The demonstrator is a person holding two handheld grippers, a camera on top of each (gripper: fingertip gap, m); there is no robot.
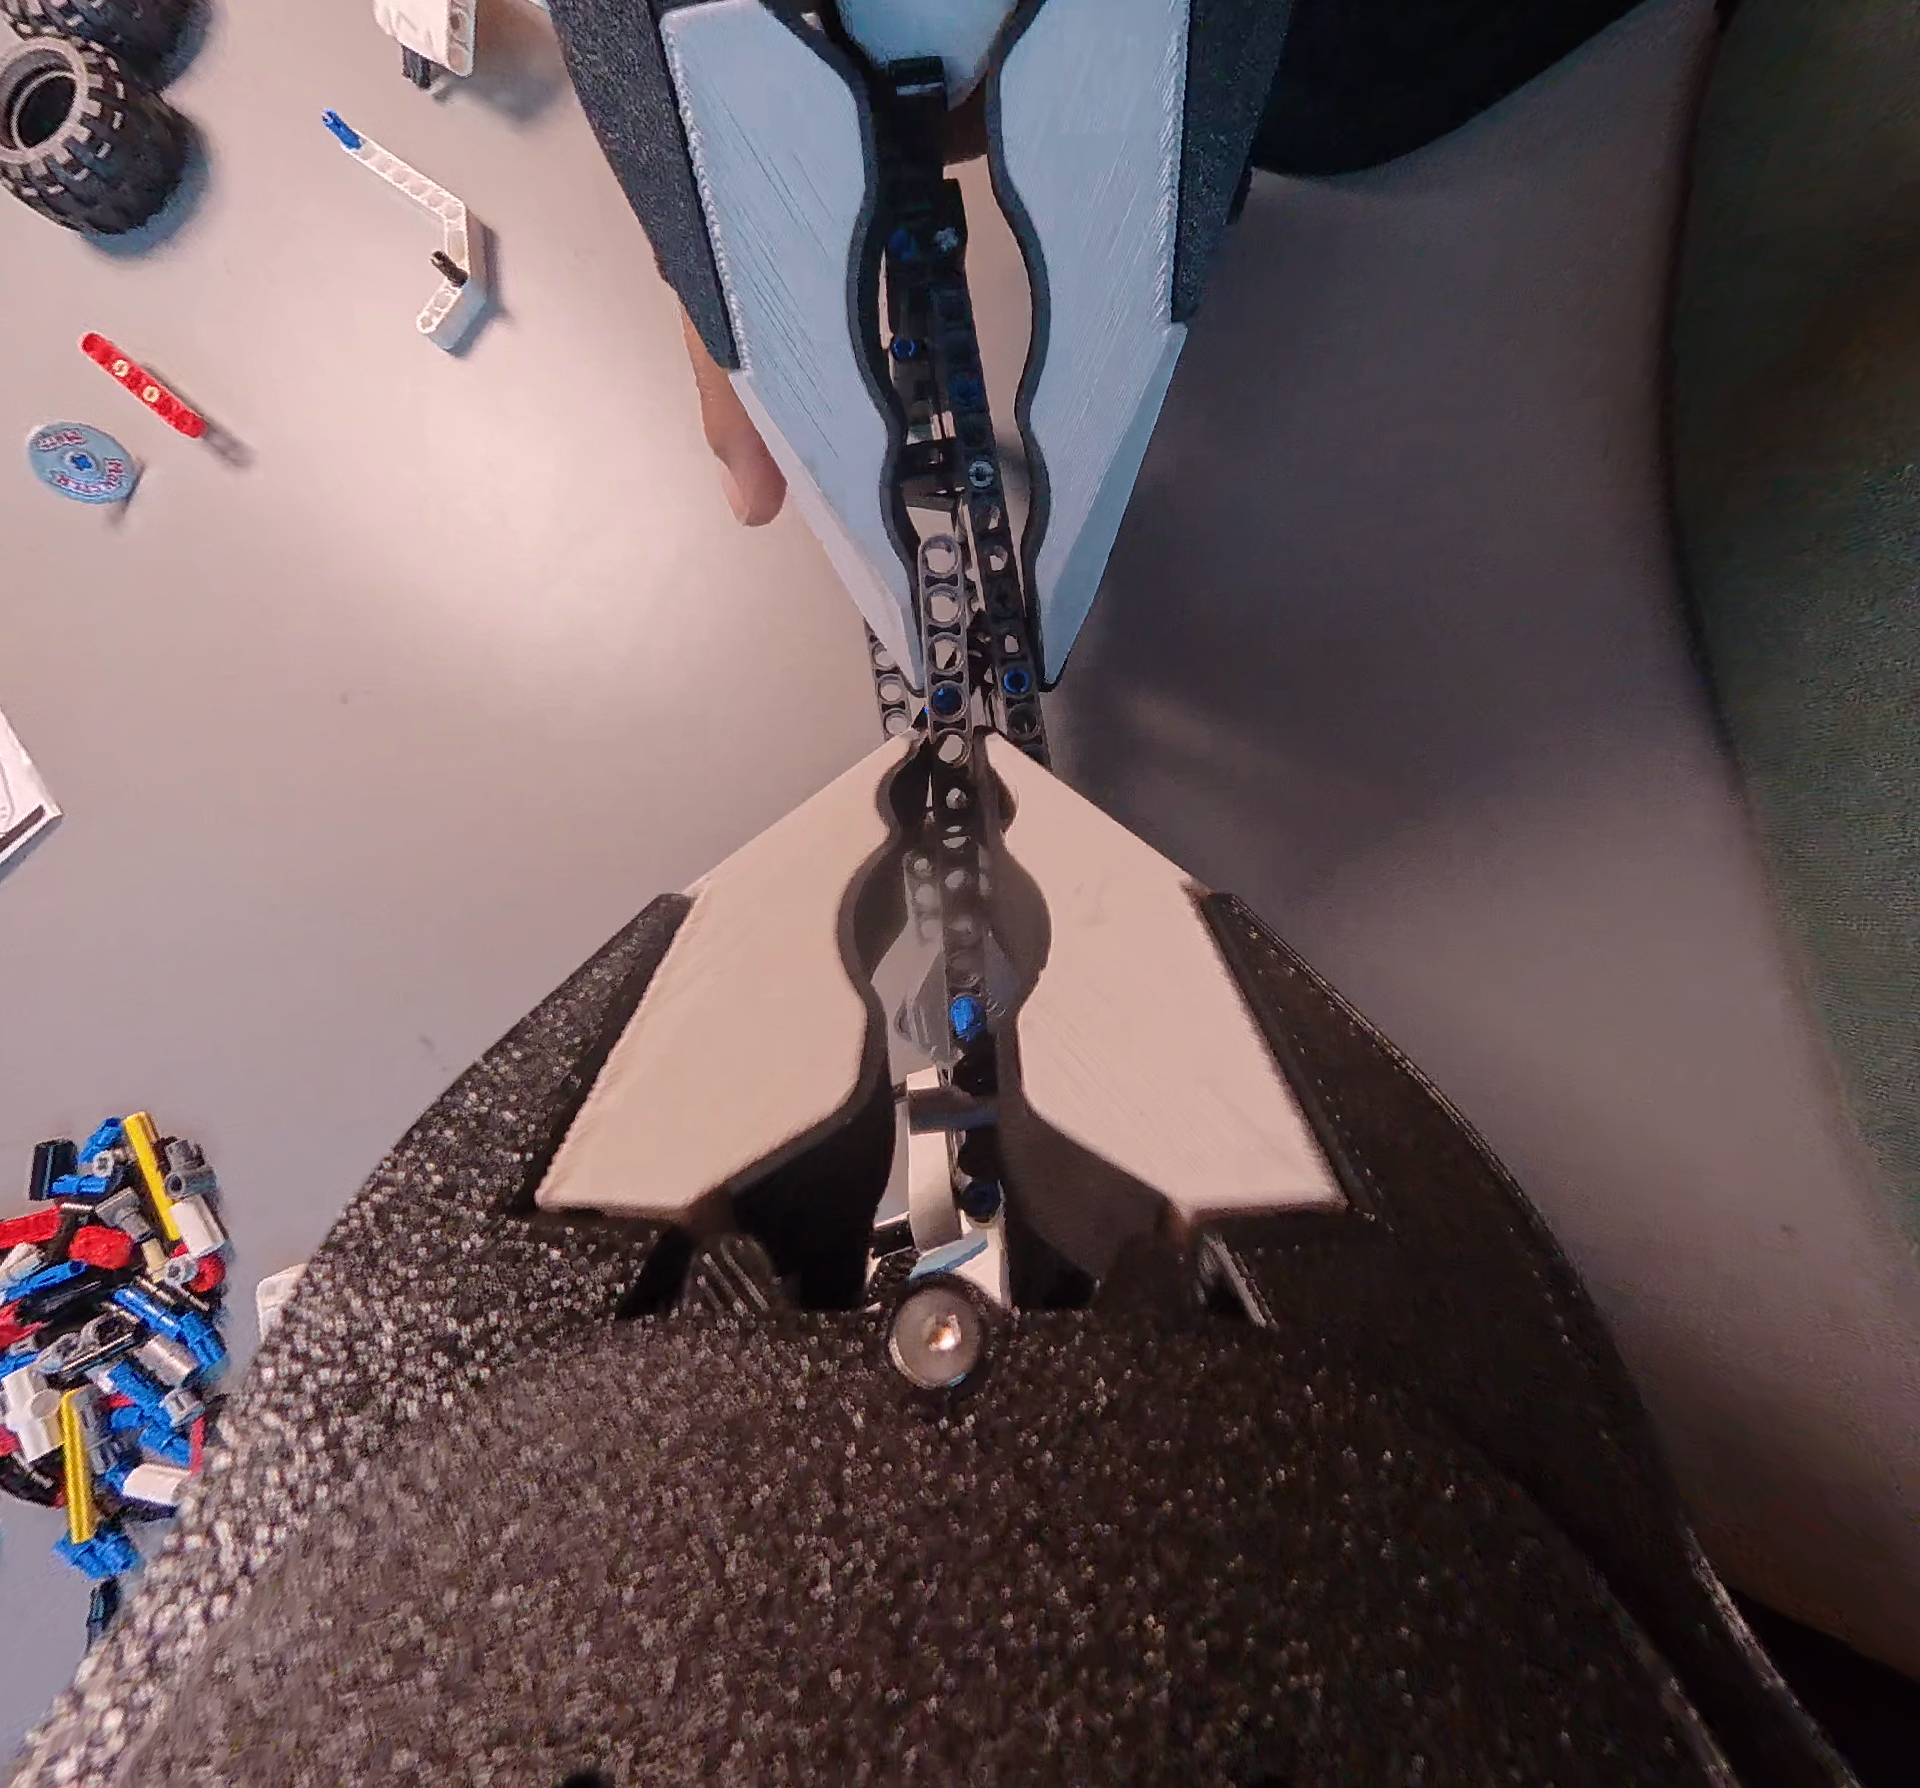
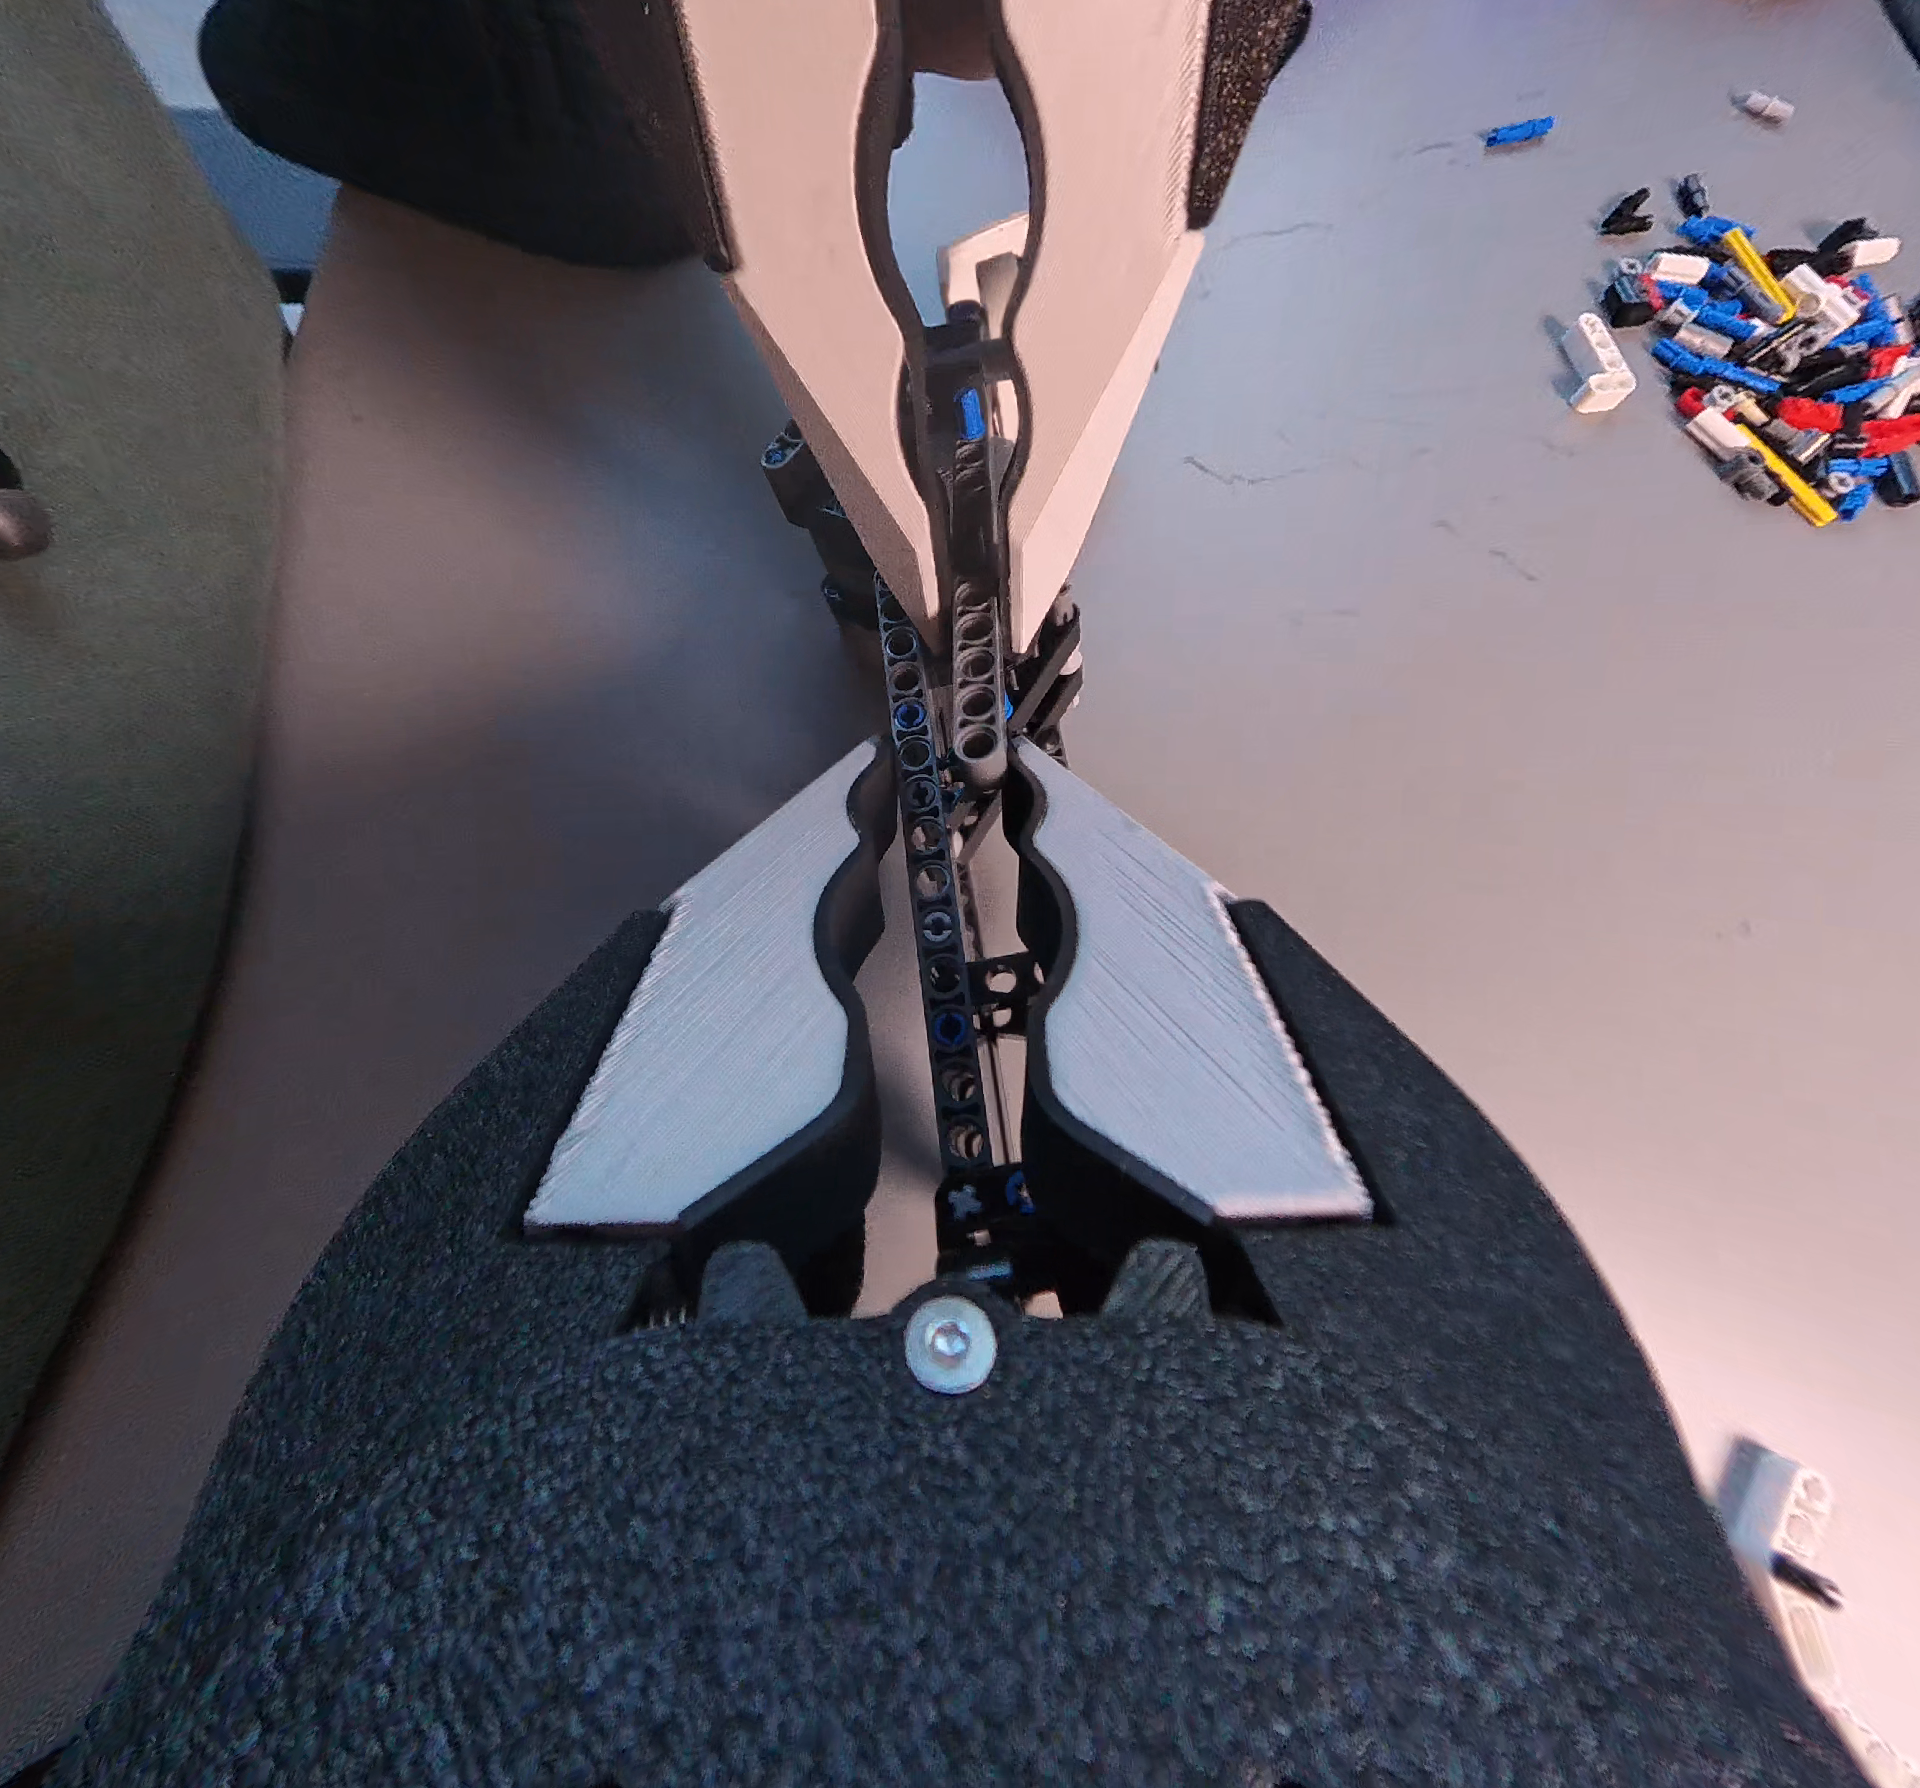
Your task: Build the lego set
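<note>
A long Lego assembly (image 1: pixel 943 632) of black and grey holed beams with blue pins hangs above the grey table (image 1: pixel 468 751), held end to end by both grippers. My left gripper (image 1: pixel 951 746) is shut on its near end, where a white part (image 1: pixel 930 1188) sits deep between the fingers. My right gripper (image 1: pixel 982 684) faces it from the top of the view, shut on the far end, tips almost meeting. In the right wrist view my right gripper (image 2: pixel 951 756) is shut on the black beam (image 2: pixel 914 699), and the left gripper (image 2: pixel 971 595) clamps the opposite end.
On the table lie black tyres (image 1: pixel 62 76), a white panel (image 1: pixel 426 3), a white bent beam (image 1: pixel 436 221), a red beam (image 1: pixel 145 384), a round disc (image 1: pixel 81 460) and a pile of small parts (image 1: pixel 104 1343), which also shows in the right wrist view (image 2: pixel 1787 356). A loose white piece (image 2: pixel 1595 367) lies beside the pile. My left and right fingertips are right by each other. Left tips and right tips are each some 25 centimetres from the loose white piece (image 2: pixel 1595 367).
</note>
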